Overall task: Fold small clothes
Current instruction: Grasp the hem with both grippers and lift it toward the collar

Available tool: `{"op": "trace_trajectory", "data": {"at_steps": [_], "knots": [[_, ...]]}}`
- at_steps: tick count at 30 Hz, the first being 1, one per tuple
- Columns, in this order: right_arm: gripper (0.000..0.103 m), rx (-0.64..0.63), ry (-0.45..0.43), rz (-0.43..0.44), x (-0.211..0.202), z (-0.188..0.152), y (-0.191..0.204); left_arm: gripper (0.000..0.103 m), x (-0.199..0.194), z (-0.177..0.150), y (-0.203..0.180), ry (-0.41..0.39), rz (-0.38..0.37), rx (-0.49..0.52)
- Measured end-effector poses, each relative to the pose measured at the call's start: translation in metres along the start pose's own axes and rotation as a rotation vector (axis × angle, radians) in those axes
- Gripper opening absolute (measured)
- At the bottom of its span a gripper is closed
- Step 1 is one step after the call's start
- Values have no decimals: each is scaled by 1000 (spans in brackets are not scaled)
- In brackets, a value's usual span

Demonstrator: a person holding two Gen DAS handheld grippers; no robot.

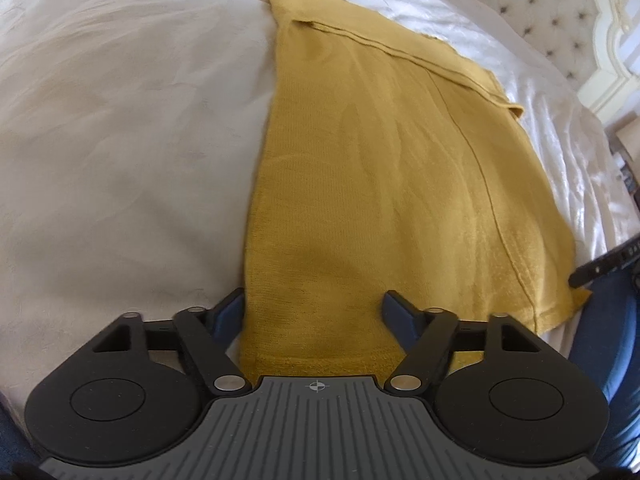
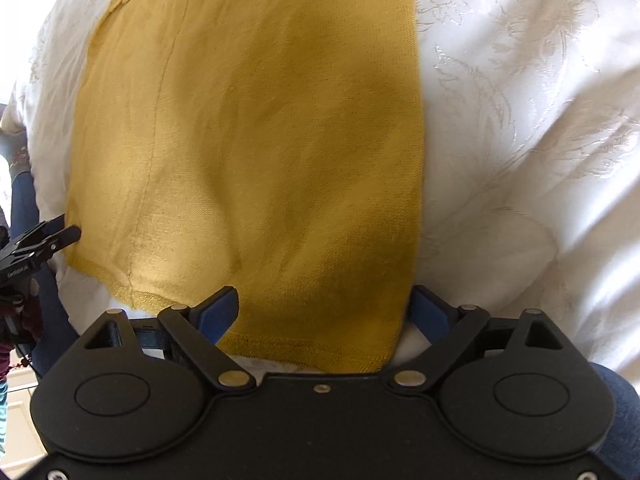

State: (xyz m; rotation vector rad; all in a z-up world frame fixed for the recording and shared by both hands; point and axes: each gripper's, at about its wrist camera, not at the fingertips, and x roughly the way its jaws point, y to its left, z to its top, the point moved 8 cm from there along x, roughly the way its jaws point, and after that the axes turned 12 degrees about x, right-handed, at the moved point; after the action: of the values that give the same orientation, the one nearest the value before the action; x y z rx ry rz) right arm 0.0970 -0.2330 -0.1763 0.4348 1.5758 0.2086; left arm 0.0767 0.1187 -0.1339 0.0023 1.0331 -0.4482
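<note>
A mustard-yellow garment (image 1: 372, 184) is laid flat on a white bedspread (image 1: 120, 140), folded lengthwise into a long strip that runs away from both cameras. A stitched seam is seen along the strip, and a folded-over layer with a hemmed edge crosses its far end. The near hem is reached by both tools.

In the left wrist view, the left gripper (image 1: 314, 312) is held wide, its two blue-padded fingers spread over the near left corner of the garment. The left finger (image 1: 228, 312) is placed at the cloth's left edge, over the bedspread, while the other finger is set on the yellow fabric. Nothing is clamped between them. A dark tip of the other tool (image 1: 600, 264) is visible at the right edge, just beside the garment's near right corner.

In the right wrist view, the right gripper (image 2: 324, 312) is likewise spread wide across the near right corner of the garment (image 2: 260, 140). One finger is set on the cloth near the hem, and the right finger (image 2: 430, 308) is placed at the garment's right edge. Whether the pads press the fabric cannot be told. The left tool appears at the far left of this view.

A floral pattern is woven into the bedspread (image 2: 520, 120). A tufted, buttoned headboard (image 1: 540, 12) is seen beyond the garment's far end.
</note>
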Motion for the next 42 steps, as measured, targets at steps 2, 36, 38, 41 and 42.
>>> {"op": "trace_trajectory", "data": {"at_steps": [2, 36, 38, 41, 42], "knots": [[78, 7, 1, 3, 0, -1, 2, 53, -3, 0, 5, -14, 7, -28], [18, 85, -621, 587, -140, 7, 10, 4, -71, 130, -6, -520, -41, -142], [18, 112, -663, 617, -151, 26, 10, 4, -72, 151, -3, -552, -29, -132], [18, 134, -734, 630, -163, 57, 7, 4, -70, 182, 7, -598, -13, -139], [18, 143, -752, 633, -166, 68, 6, 4, -69, 192, 10, -611, -11, -147]]}}
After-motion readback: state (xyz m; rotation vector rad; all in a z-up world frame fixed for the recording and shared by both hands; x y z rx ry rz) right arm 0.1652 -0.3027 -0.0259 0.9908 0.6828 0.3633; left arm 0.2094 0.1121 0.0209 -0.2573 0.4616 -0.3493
